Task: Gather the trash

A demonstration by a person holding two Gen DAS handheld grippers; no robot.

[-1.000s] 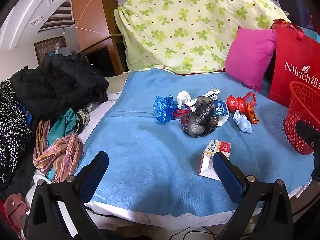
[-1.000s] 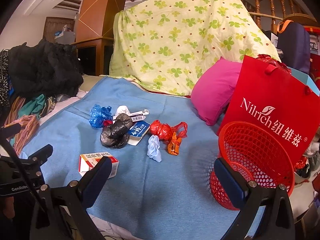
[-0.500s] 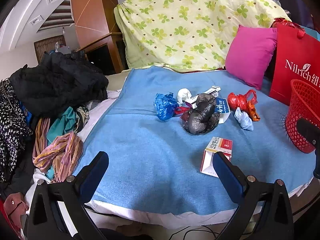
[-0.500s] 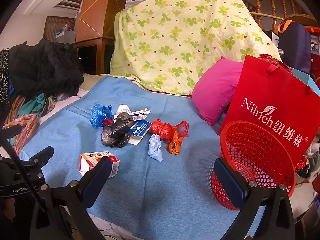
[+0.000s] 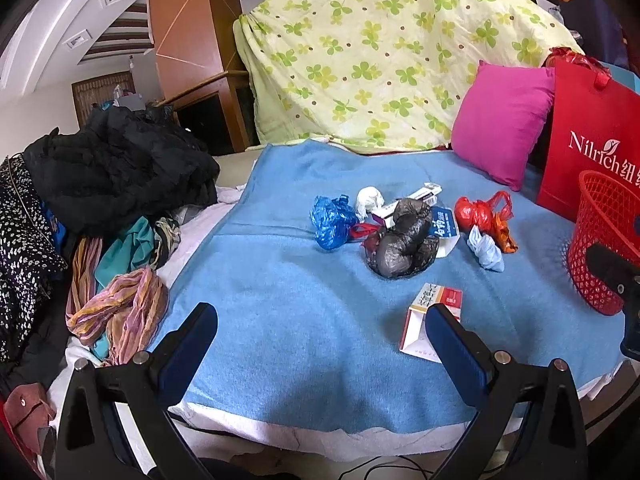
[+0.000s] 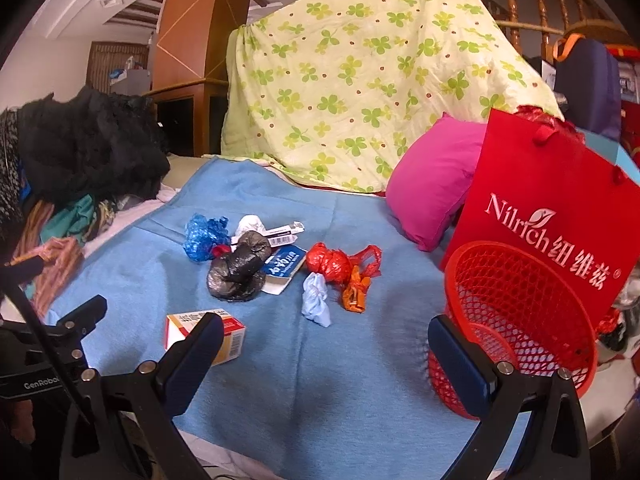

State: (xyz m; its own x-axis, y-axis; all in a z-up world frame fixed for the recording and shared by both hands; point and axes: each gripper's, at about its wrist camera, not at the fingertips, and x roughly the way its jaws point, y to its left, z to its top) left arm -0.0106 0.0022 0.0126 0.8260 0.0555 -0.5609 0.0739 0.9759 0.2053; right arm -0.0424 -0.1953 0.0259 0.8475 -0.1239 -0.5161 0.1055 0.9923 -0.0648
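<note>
Trash lies in a cluster on the blue blanket [image 5: 288, 320]: a blue bag [image 5: 332, 222], a black bag [image 5: 404, 246], a white wad [image 5: 369, 199], a red bag [image 5: 476, 212], a pale blue wad [image 5: 487, 253], an orange wrapper [image 6: 354, 289] and a red-white carton [image 5: 434, 316]. A red mesh basket [image 6: 516, 320] stands at the right. My left gripper [image 5: 320, 340] is open and empty, short of the carton. My right gripper [image 6: 326, 352] is open and empty, between the carton [image 6: 208, 334] and the basket.
A pink pillow [image 5: 502, 120] and a red paper bag [image 6: 560, 216] stand behind the basket. A flowered quilt [image 5: 380, 52] covers the back. A heap of dark clothes [image 5: 116, 168] and scarves [image 5: 116, 312] lies left of the blanket.
Both grippers have drifted slightly; the trash sits a little lower and nearer in the left wrist view. Nothing was taken hold of.
</note>
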